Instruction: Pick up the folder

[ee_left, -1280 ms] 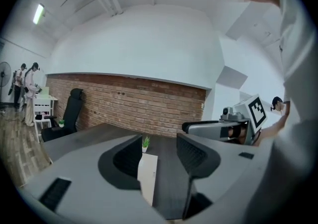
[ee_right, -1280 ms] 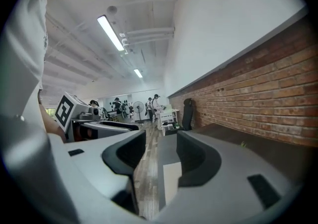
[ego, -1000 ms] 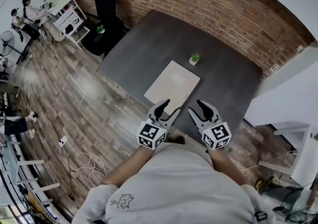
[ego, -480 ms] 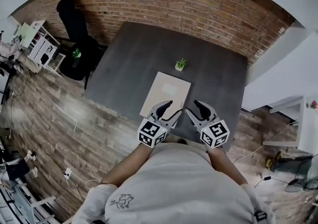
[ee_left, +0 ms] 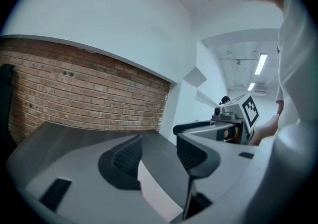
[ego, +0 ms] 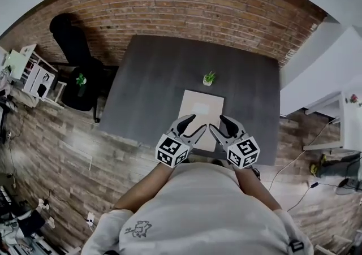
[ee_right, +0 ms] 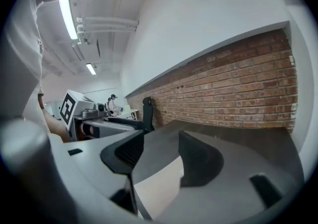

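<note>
**Now: the reach for the folder, nothing gripped yet**

By my reading this is the approach step. The folder [ego: 201,111] lies flat on the desk [ego: 147,78] near its front edge, with a small plant [ego: 208,78] beyond it. The left gripper [ego: 193,125] hovers over its near end, jaws well apart and empty. The right gripper [ego: 218,123] has its jaws opening on nothing. Next, a jaw likely has to slip under an edge.

A pale, matt, card-like folder [ego: 201,115] lies on the table [ego: 153,78], whose dark grey top looks smooth and matt, with a rough red brick wall [ego: 186,11] behind the table and a grainy wood-plank floor [ego: 68,146] around it.
</note>
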Demonstrator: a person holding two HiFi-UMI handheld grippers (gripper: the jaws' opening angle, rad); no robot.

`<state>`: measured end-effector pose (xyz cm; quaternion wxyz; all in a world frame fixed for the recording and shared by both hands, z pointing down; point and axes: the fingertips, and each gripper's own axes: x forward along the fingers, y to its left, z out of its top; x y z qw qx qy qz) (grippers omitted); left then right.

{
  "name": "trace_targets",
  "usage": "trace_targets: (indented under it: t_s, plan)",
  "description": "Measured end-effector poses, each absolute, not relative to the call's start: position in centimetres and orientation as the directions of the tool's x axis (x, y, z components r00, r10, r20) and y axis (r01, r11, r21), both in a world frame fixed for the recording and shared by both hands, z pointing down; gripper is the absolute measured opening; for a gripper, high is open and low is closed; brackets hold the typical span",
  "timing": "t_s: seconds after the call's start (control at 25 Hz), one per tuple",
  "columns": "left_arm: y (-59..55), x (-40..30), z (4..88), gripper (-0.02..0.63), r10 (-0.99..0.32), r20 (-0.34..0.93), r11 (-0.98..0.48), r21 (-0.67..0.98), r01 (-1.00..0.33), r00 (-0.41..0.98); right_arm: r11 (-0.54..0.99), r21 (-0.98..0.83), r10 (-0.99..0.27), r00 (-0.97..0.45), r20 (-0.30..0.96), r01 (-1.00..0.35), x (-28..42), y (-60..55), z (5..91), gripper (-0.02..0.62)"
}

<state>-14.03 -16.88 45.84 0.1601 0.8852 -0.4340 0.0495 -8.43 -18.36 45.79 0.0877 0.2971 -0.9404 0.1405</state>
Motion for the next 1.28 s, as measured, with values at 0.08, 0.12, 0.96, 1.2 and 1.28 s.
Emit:
trace_targets:
  t_s: [0.08, 0.12, 0.96, 1.2, 1.28]
  plan:
    - [-16.8, -15.2, 46.0, 0.215, -0.739, 0.226, -0.587, 0.246, -0.772, 0.634, 0.767, -0.217, -0.553, -0.793, 0.253, -0.604, -9.4, -18.3, 45.9, 0.227]
    - [-16.7, -15.8, 46.1, 0.215, -0.734, 0.225, -0.593, 0.25, -0.766, 0.641, 0.759, -0.22, -0.562, -0.787, 0.256, -0.613, -9.9, -18.1, 46.1, 0.227]
    - [-18.6, -22.9, 52.1, 0.239, -0.698, 0.336, -0.536, 0.341, -0.772, 0.633, 0.617, -0.289, -0.619, -0.678, 0.396, -0.732, -10.7, -19.7, 51.4, 0.262]
    - [-19.6, -22.9, 54.9, 0.249, -0.653, 0.4, -0.511, 0.394, -0.764, 0.643, 0.547, -0.358, -0.604, -0.653, 0.457, -0.756, -8.3, -21.0, 54.7, 0.282]
    - [-19.9, -22.7, 56.1, 0.249, -0.628, 0.419, -0.486, 0.447, -0.751, 0.655, 0.524, -0.378, -0.589, -0.645, 0.487, -0.763, -7.5, -21.3, 56.1, 0.3]
